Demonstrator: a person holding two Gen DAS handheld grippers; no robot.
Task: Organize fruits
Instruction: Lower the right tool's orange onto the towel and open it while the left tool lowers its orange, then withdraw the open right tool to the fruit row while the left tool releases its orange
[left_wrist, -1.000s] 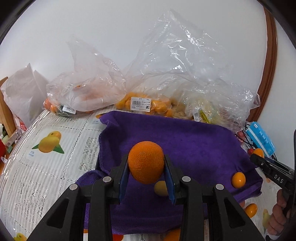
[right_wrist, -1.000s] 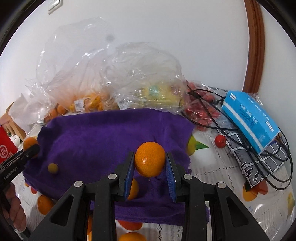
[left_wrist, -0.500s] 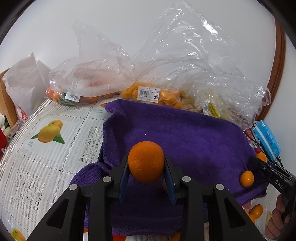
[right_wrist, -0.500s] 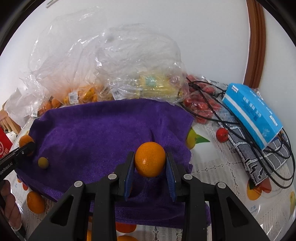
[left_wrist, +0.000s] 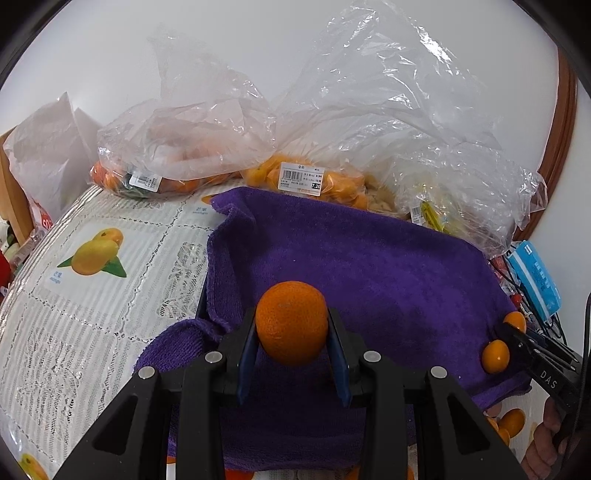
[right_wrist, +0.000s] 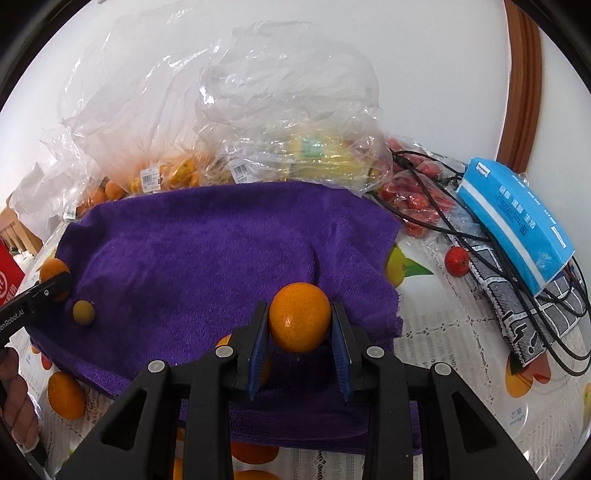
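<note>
My left gripper clamps a rough-skinned orange by its sides; my right gripper pinches a smoother orange the same way. I judge either round fruit could squirt from the pads and roll off the purple towel if I tilt. Both oranges hang over the towel's near edge, clear of its pile.

Each hand-held gripper is black plastic with blue finger pads, silver screws and white lettering.
</note>
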